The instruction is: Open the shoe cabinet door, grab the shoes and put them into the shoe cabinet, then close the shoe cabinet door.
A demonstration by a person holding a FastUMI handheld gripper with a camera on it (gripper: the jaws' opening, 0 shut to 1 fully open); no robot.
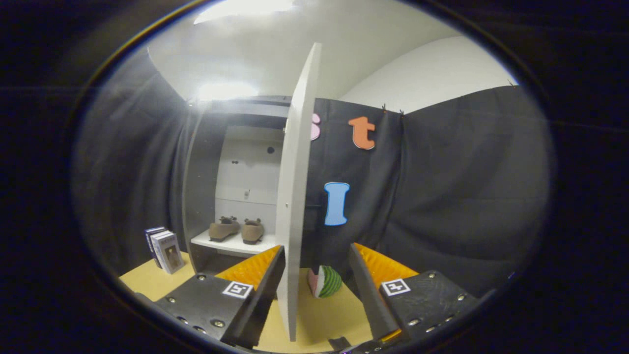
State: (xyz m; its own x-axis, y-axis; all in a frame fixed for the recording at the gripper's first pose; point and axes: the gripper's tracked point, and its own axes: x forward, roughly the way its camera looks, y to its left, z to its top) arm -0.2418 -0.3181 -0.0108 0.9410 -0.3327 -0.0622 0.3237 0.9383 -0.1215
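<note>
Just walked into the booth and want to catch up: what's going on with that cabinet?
A person's hand-held gripper is at the open shoe cabinet door, whose edge stands between its spread fingers, nearer one of them; whether either touches it is unclear. A pair of shoes already sits on the cabinet shelf. A watermelon-like toy lies on the floor beyond the fingers, and books stand beside the cabinet.

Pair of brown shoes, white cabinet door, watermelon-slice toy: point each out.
Pair of brown shoes (238, 229): gripper view, left shoe's toe.
White cabinet door (295, 187): gripper view, edge face.
Watermelon-slice toy (327, 281): gripper view, striped rind.
</note>
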